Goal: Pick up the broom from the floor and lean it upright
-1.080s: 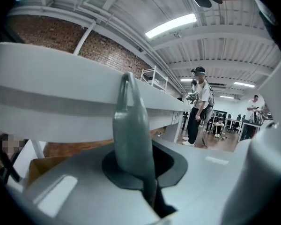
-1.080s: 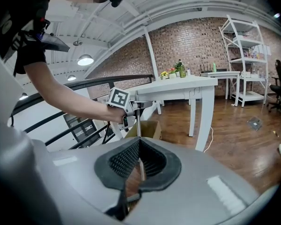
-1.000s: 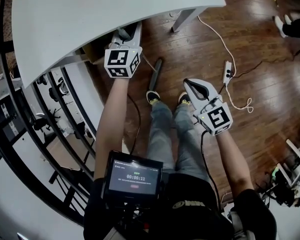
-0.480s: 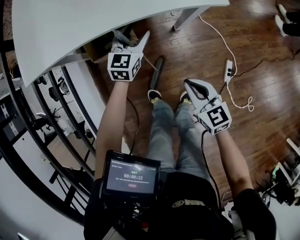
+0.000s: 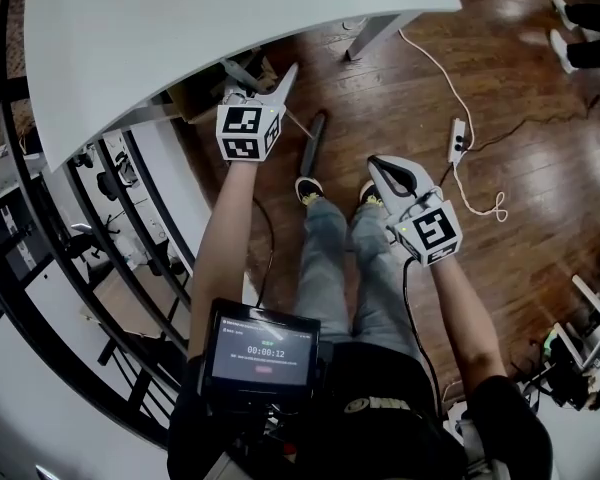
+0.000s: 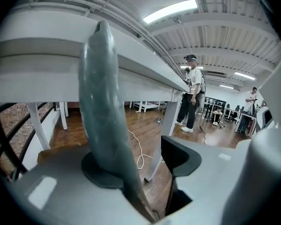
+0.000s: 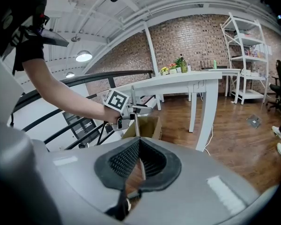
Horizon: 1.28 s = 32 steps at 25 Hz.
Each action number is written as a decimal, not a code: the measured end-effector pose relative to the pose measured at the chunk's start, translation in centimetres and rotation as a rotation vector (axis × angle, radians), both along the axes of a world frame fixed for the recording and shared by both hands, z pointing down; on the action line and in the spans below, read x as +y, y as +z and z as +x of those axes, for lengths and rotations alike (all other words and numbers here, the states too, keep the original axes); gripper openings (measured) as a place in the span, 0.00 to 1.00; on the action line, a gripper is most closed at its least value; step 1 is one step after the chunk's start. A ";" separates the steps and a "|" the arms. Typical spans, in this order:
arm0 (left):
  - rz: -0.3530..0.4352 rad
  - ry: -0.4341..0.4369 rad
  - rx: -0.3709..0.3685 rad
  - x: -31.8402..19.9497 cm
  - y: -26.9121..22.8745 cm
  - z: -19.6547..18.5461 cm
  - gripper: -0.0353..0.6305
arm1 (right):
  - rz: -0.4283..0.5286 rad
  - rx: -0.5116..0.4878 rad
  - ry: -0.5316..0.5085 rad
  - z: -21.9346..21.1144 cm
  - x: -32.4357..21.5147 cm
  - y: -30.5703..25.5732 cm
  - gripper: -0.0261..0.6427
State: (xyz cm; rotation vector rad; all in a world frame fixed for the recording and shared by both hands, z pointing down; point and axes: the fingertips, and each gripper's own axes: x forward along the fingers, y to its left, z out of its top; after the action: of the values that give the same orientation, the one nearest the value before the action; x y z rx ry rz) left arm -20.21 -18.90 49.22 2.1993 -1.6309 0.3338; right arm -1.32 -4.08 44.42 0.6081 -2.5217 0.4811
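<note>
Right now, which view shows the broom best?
Head view: the broom head sits on the floor, handle rising toward the left gripper. Right gripper view shows only a thin handle stretch beyond its fingers. Left gripper view shows none.

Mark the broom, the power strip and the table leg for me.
Broom [image 5: 313, 148]: head view, on its dark head.
Power strip [image 5: 458, 138]: head view, on the middle of its white body.
Table leg [image 5: 376, 35]: head view, on the white leg's middle.
</note>
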 end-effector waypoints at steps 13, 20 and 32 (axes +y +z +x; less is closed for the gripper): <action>-0.054 -0.096 -0.045 2.1 2.3 -2.0 0.08 | -0.028 0.034 -0.017 0.5 0.9 1.7 0.04; 0.012 -0.093 0.002 0.2 -0.3 -1.6 0.08 | -0.025 0.036 -0.006 0.8 0.4 1.5 0.04; 0.073 0.026 -0.010 -0.9 -2.0 3.3 0.08 | 0.056 -0.105 0.033 -2.1 -2.8 -2.9 0.05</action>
State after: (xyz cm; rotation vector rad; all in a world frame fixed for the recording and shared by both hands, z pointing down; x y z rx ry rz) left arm -16.86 -19.75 47.18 2.2774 -1.6456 0.2969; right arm -3.43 -6.89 41.51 0.6620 -2.6361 0.4672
